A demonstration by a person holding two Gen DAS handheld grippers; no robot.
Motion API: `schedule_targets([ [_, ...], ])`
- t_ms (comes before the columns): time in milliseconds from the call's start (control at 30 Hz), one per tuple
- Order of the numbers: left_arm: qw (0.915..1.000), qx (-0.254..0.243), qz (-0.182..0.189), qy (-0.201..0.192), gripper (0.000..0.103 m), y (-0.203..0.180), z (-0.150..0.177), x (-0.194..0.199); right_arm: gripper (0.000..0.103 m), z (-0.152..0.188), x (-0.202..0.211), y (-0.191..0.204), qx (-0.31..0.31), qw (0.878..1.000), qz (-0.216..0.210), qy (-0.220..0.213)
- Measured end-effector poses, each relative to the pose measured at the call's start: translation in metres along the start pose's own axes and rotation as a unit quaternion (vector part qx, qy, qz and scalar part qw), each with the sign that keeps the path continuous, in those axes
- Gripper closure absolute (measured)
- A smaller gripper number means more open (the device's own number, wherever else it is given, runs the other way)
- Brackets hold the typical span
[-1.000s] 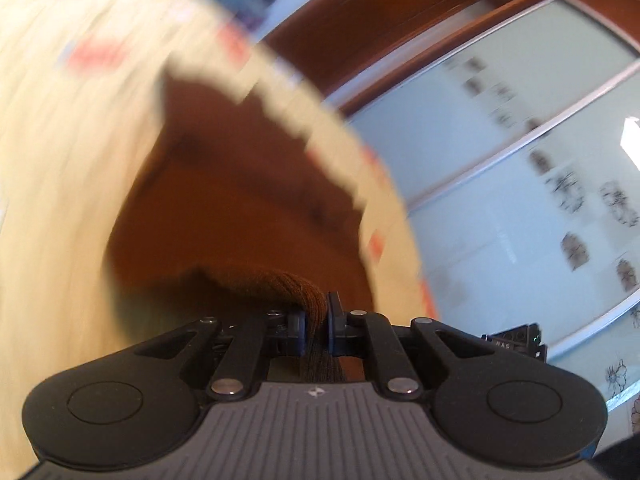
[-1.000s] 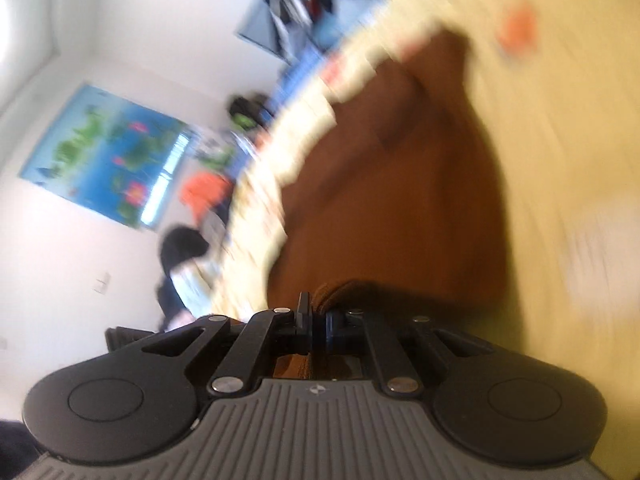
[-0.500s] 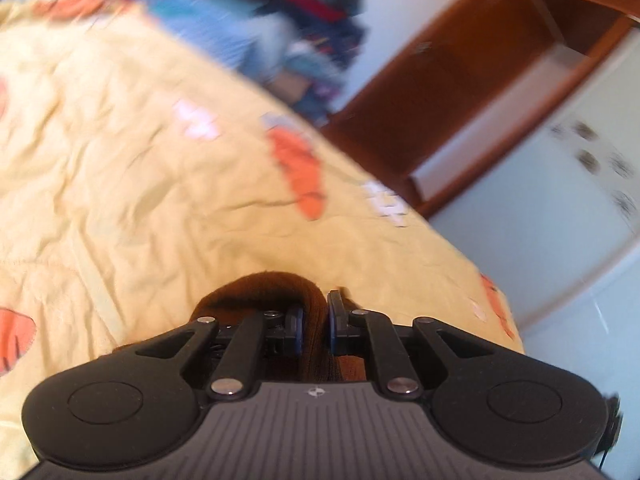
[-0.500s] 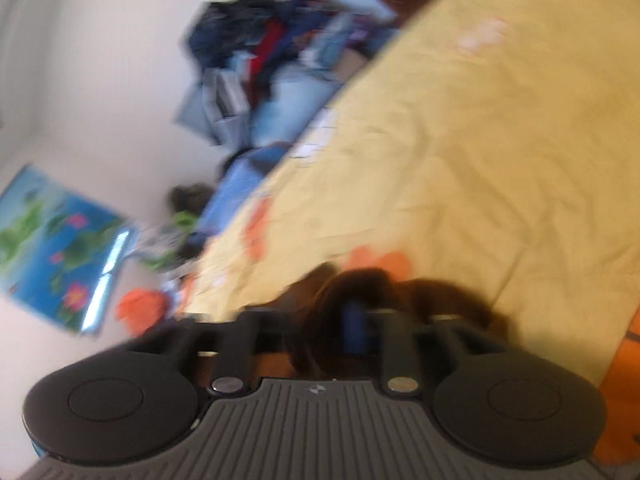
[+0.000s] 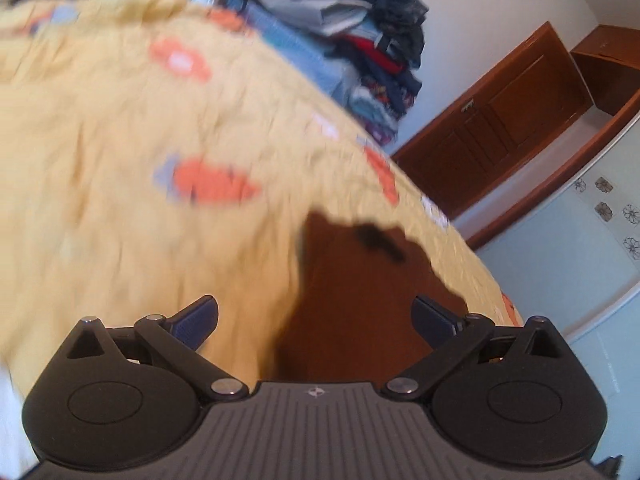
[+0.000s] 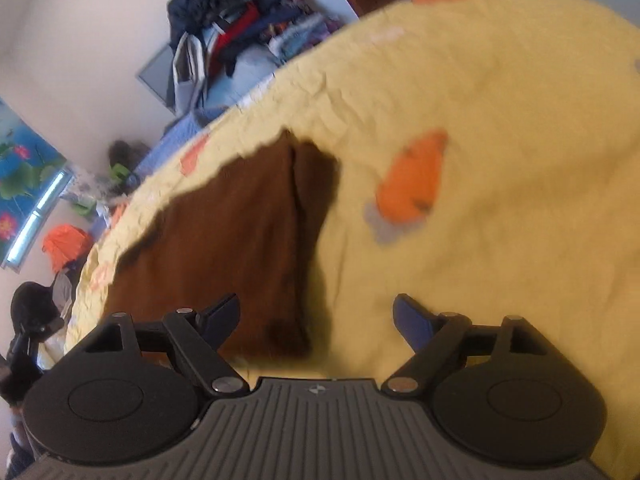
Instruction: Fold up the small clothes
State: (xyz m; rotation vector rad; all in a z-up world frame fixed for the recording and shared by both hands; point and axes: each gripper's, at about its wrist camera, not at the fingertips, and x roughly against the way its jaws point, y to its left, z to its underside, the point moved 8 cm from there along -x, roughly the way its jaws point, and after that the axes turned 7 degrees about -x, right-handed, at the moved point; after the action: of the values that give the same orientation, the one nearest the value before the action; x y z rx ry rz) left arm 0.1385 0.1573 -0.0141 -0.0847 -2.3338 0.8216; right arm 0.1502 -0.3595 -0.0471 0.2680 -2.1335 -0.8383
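released brown garment (image 6: 224, 248) flat, wrinkled

One brown garment (image 5: 360, 300), one yellow bedspread (image 5: 120, 140), one clothes pile (image 5: 372, 40)

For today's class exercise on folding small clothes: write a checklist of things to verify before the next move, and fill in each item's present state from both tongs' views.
1. Left tongs free of cloth: ok, jaws opening, pads apart and pressing on nothing.
2. Right tongs free of cloth: ok, jaws opening, nothing gripped.
3. Brown garment lying on the yellow bedspread: ok, it rests there, released.
4. Garment clear of the bed's edge: ok, yellow cloth shows around it in the right view.
5. Fold neat and edges aligned: cannot tell, both views are blurred and the far edge looks ragged.
6. Clothes pile away from the work area: ok, it sits beyond the bed.
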Motion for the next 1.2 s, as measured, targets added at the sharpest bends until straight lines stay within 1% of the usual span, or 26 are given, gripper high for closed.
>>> schedule_targets([
  [67,0.9995,0.015,0.005,0.027,0.0,-0.002,0.027,-0.009,0.015,0.007,-0.004,0.006,-0.009,1.0,-0.018,0.011],
  [100,0.9999,0.006,0.005,0.014,0.0,-0.006,0.034,-0.011,0.014,0.008,-0.008,0.012,-0.014,0.999,-0.024,0.015],
  [167,0.9998,-0.013,-0.017,0.006,0.0,-0.013,0.035,-0.016,0.015,0.007,-0.022,0.024,-0.022,0.998,-0.046,0.033],
  [200,0.9997,-0.013,-0.021,0.002,0.003,-0.014,0.031,-0.021,0.022,0.005,-0.031,0.028,-0.024,0.998,-0.054,0.037],
  [233,0.9996,-0.015,-0.024,-0.002,0.011,-0.014,0.027,-0.026,0.033,0.002,-0.038,0.033,-0.029,0.997,-0.054,0.044],
  [267,0.9991,-0.02,-0.038,-0.001,0.047,-0.012,0.023,-0.032,0.071,0.001,-0.048,0.034,-0.033,0.997,-0.049,0.059],
  [300,0.9978,-0.026,-0.058,0.017,0.096,-0.009,0.021,-0.039,0.084,-0.001,-0.054,0.034,-0.037,0.996,-0.037,0.077],
  [333,0.9976,-0.011,-0.054,0.041,0.096,-0.006,0.021,-0.046,0.084,-0.001,-0.06,0.035,-0.038,0.995,-0.043,0.085],
  [367,0.9981,0.006,-0.046,0.041,0.096,-0.003,0.019,-0.045,0.084,0.0,-0.059,0.036,-0.032,0.995,-0.045,0.085],
  [433,0.9981,0.0,-0.042,0.045,0.097,-0.005,0.015,-0.036,0.085,0.0,-0.053,0.038,-0.031,0.995,-0.048,0.082],
  [567,0.9985,-0.032,0.008,0.044,0.098,-0.026,0.017,0.014,0.088,0.01,-0.004,0.045,-0.014,0.993,-0.089,0.073],
  [667,0.9969,-0.054,0.027,0.05,0.098,-0.03,0.033,0.06,0.088,0.029,0.034,0.036,-0.01,0.991,-0.104,0.079],
  [733,0.9939,-0.088,0.013,0.066,0.097,-0.023,0.055,0.072,0.088,0.045,0.048,0.023,0.002,0.993,-0.084,0.084],
  [767,0.9913,-0.109,-0.004,0.075,0.094,-0.016,0.067,0.072,0.083,0.054,0.049,0.016,0.005,0.994,-0.071,0.085],
  [800,0.9886,-0.125,-0.022,0.081,0.094,-0.006,0.077,0.071,0.073,0.061,0.048,0.009,-0.001,0.994,-0.063,0.088],
  [833,0.9865,-0.134,-0.043,0.083,0.094,0.002,0.082,0.072,0.07,0.065,0.047,0.002,-0.012,0.995,-0.05,0.088],
  [867,0.9858,-0.138,-0.053,0.08,0.091,0.005,0.081,0.076,0.069,0.064,0.047,-0.002,-0.021,0.995,-0.047,0.085],
  [900,0.9859,-0.144,-0.05,0.069,0.091,0.002,0.075,0.081,0.065,0.057,0.048,-0.002,-0.029,0.995,-0.05,0.075],
  [933,0.9853,-0.157,-0.05,0.047,0.091,-0.005,0.063,0.089,0.062,0.049,0.056,-0.001,-0.029,0.997,-0.05,0.055],
  [967,0.9812,-0.183,-0.058,0.017,0.085,-0.016,0.048,0.096,0.055,0.035,0.06,0.004,-0.021,0.998,-0.05,0.031],
  [1000,0.9741,-0.215,-0.07,-0.009,0.067,-0.028,0.035,0.098,0.049,0.022,0.061,0.011,-0.009,0.998,-0.052,0.014],
  [1033,0.9635,-0.252,-0.084,-0.036,0.051,-0.043,0.023,0.098,0.048,0.009,0.059,0.019,0.004,0.998,-0.055,0.003],
  [1067,0.9501,-0.292,-0.094,-0.059,0.018,-0.06,0.014,0.092,0.045,-0.004,0.053,0.029,0.019,0.998,-0.054,-0.004],
  [1100,0.9337,-0.335,-0.101,-0.077,0.011,-0.076,0.008,0.081,0.043,-0.016,0.044,0.039,0.034,0.998,-0.053,-0.007],
  [1133,0.9151,-0.382,-0.101,-0.082,0.011,-0.092,0.007,0.064,0.04,-0.026,0.03,0.048,0.047,0.997,-0.053,-0.005],
  [1200,0.8805,-0.459,-0.102,-0.056,0.012,-0.115,0.015,0.02,0.04,-0.045,-0.001,0.061,0.059,0.997,-0.043,0.003],
])
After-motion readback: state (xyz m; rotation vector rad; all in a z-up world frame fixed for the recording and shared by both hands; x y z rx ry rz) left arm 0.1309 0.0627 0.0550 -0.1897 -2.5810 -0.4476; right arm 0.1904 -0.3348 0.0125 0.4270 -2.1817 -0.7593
